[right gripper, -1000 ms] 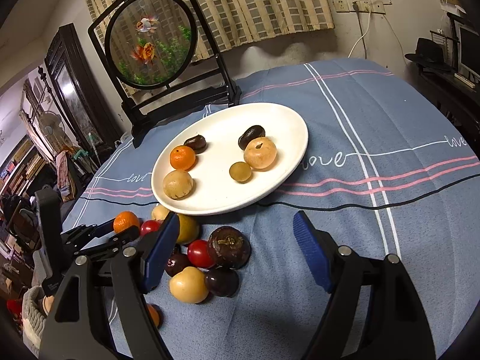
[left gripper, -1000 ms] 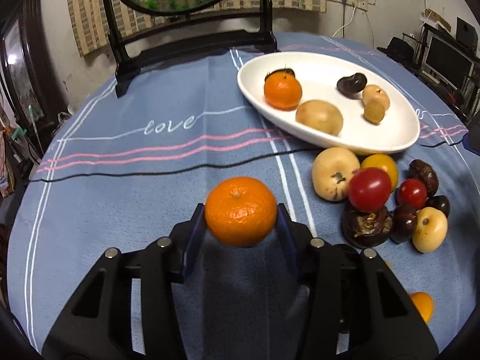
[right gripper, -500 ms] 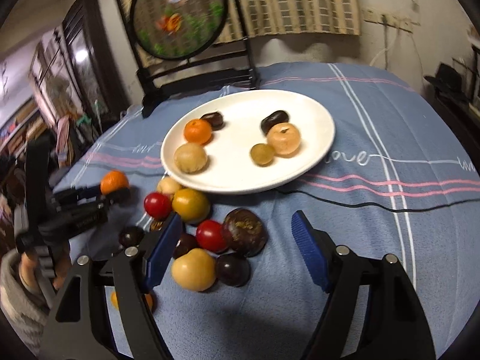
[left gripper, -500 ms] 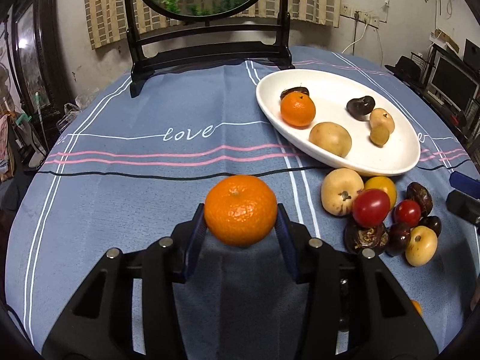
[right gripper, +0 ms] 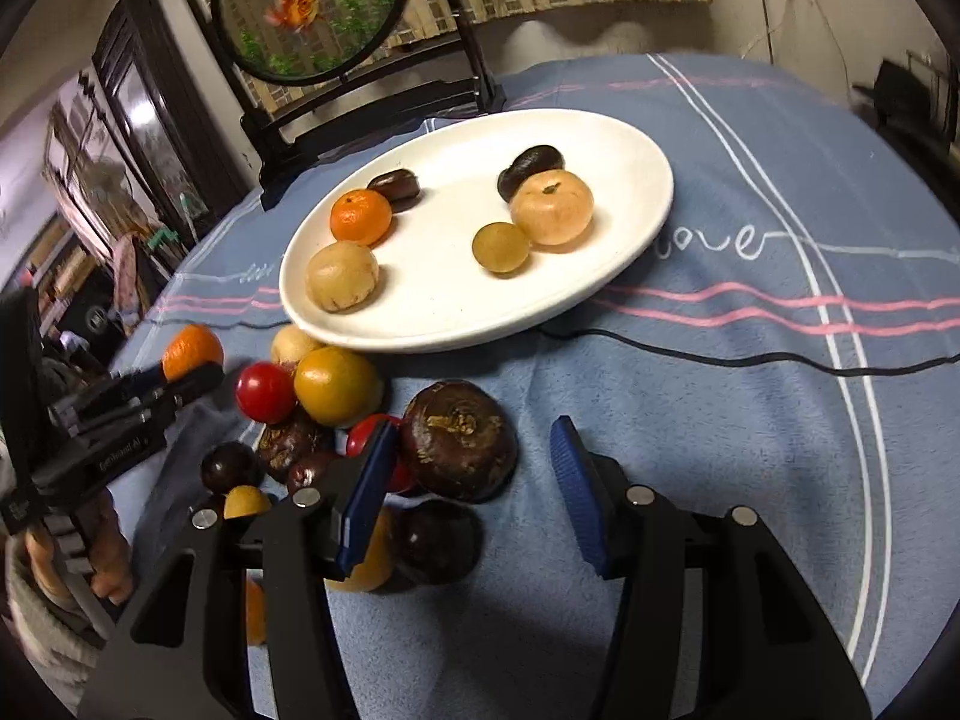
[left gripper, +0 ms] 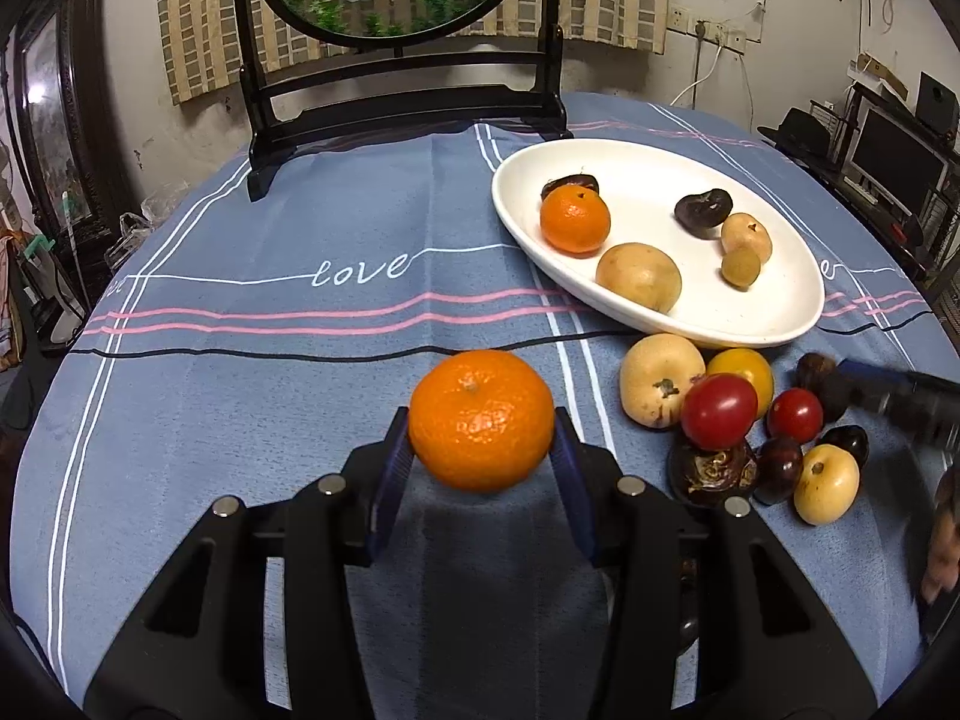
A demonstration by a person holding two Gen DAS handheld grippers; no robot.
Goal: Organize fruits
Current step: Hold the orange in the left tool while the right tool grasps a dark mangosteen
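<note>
Above the blue cloth-covered counter (left gripper: 240,420), the left gripper (left gripper: 480,450) is clamping a dimpled round mandarin (left gripper: 480,419), while the glossy oval white plate (left gripper: 660,180) is holding six fruits and the right gripper (right gripper: 474,468), jaws just narrowing yet gripping nothing, is straddling a wrinkled dark fruit (right gripper: 459,449).

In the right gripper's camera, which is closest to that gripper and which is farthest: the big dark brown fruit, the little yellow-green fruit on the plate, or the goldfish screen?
1. Big dark brown fruit, between the right gripper's fingers.
2. Little yellow-green fruit, mid-plate.
3. Goldfish screen, far back left.
</note>
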